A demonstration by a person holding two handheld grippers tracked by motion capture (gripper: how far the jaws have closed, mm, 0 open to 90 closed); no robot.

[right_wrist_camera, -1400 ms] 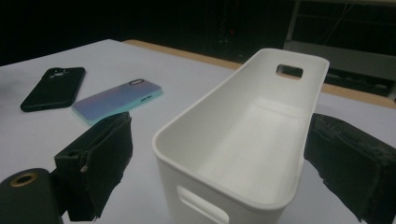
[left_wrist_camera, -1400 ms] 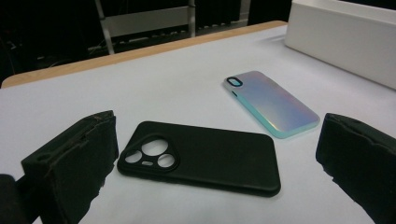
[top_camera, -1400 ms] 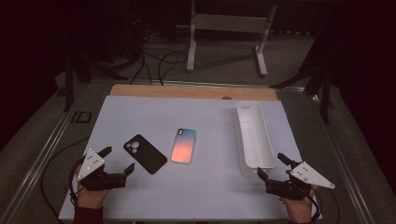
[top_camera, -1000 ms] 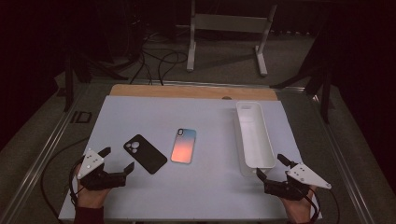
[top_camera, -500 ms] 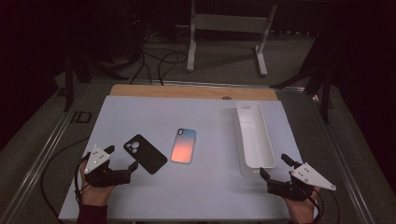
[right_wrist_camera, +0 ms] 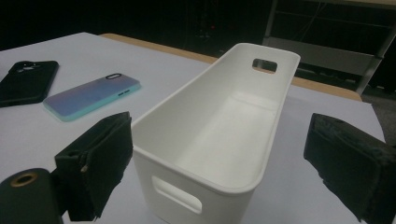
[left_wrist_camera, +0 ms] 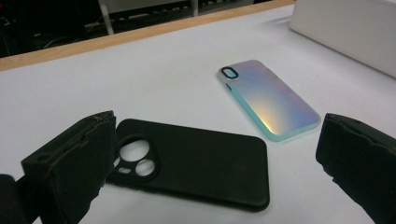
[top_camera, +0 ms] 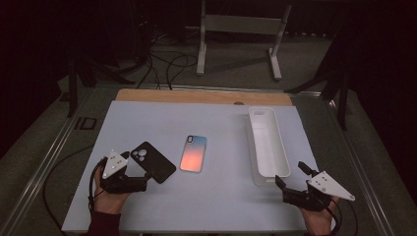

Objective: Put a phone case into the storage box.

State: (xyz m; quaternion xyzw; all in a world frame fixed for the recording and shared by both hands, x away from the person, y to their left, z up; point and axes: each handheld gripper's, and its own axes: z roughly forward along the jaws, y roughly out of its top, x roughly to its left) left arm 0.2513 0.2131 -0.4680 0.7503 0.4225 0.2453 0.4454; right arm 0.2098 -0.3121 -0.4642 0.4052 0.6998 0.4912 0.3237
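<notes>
Left gripper [top_camera: 140,174]: your jaws stand wide apart, holding nothing, at the near left of the table.
Black case [left_wrist_camera: 196,163]: lying flat just ahead of those jaws, camera cutout at your left jaw; its long axis runs across the gap, not along it (so you'd likely close on its ends).
Iridescent case [top_camera: 193,153]: right of the black one, apart from it.
Right gripper [top_camera: 290,182]: jaws apart, empty, at the near end of the white bin [right_wrist_camera: 261,154].
</notes>
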